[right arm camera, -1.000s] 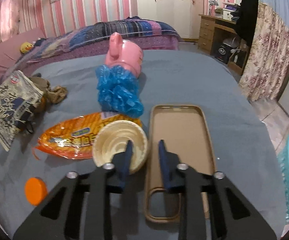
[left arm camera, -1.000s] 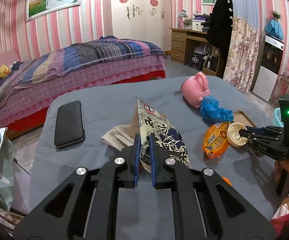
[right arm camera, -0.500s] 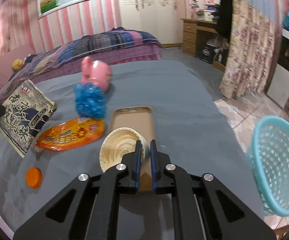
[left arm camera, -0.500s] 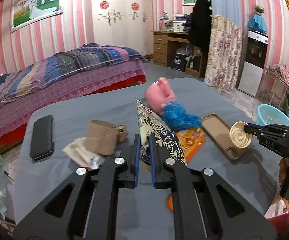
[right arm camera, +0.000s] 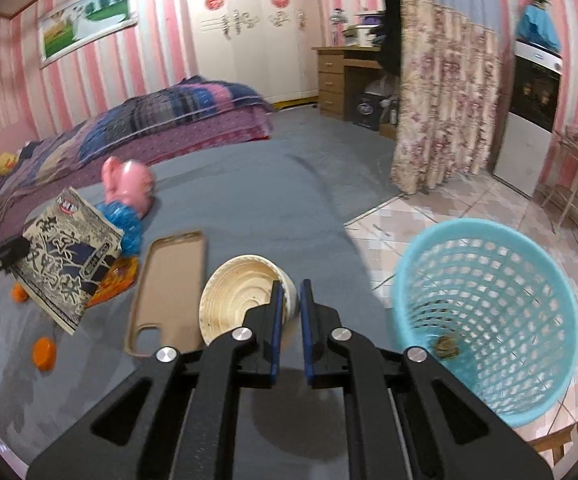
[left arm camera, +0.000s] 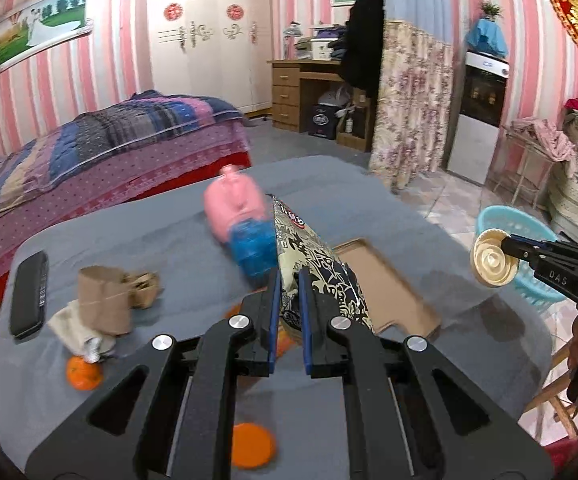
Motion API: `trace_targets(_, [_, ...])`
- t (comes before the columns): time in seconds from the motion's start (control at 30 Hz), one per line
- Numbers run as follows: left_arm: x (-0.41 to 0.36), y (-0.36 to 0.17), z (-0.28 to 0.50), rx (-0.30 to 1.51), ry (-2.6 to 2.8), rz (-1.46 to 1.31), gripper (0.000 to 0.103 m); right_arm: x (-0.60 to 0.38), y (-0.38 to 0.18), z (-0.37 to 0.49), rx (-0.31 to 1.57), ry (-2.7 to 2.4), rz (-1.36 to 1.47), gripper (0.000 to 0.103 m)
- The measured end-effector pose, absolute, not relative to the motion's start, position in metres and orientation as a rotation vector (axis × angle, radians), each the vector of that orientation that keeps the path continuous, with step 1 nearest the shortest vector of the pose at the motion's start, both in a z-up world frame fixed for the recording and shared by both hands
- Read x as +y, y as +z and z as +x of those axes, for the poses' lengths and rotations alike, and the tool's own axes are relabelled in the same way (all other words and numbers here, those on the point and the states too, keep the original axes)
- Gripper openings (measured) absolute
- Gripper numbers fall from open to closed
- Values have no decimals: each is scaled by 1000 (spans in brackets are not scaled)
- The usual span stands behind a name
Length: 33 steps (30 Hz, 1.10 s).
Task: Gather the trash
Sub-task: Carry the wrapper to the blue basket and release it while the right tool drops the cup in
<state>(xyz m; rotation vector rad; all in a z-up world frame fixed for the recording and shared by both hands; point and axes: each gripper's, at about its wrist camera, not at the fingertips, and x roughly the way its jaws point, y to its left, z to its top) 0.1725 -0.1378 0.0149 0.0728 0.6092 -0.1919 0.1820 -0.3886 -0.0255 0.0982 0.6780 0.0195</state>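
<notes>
The right gripper (right arm camera: 289, 304) has its jaws clenched on the rim of a cream paper bowl (right arm camera: 241, 300), held clear of the grey bench (right arm camera: 249, 208) with its open face turned to the left. The relation that matters is bowl to basket: the turquoise mesh basket (right arm camera: 485, 320) stands on the tiled floor just off the bench's right edge, to the right of these jaws and lower, its mouth open toward them and a small scrap already at its bottom. The right hand is plainly the nearer one. Nothing stands between bowl and basket, so the likely move is a short carry rightward past the bench edge before letting go over the mouth. The left gripper (left arm camera: 289, 292) has its jaws grasping a black-and-cream patterned snack bag (left arm camera: 317, 264), which stands on edge with its long axis running away from the jaws, above the bench's middle. Its path to the basket crosses the right gripper, so it probably waits its turn. Still lying on the bench are a tan phone case (right arm camera: 169, 280), an orange wrapper (right arm camera: 117, 280) and a crumpled brown paper cup (left arm camera: 103, 300) on the left.
</notes>
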Motion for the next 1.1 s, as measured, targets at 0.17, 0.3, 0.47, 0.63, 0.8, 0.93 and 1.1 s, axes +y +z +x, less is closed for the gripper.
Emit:
trace_targets(0.17, [-181,17,182,598,-269,76,8,-434,-23,175,672,-71,130,9])
trace_targets(0.3, [-221,15,187,590,-334,80,8,-475,-22,168,659,-160,165,9])
trace_targets(0.47, [-271,17,193,573,-421,84,8,-520,-26,161,656,-247,218,9])
trace_targets(0.63, [-320,16,196,558,-502,101,8,-549,-32,161,672,-321,248,9])
trace_targets(0.8, [-364,5,201,560,-566,132,8,-565,-38,154,684,-370,247,9])
trace_targets(0.93, [-383,-6,215,598,-610,116,8,-578,-44,148,693,-396,280,9])
trace_targets(1.1, [-413,-24,228,616,-616,166,8,-582,-49,150,703,-401,293,9])
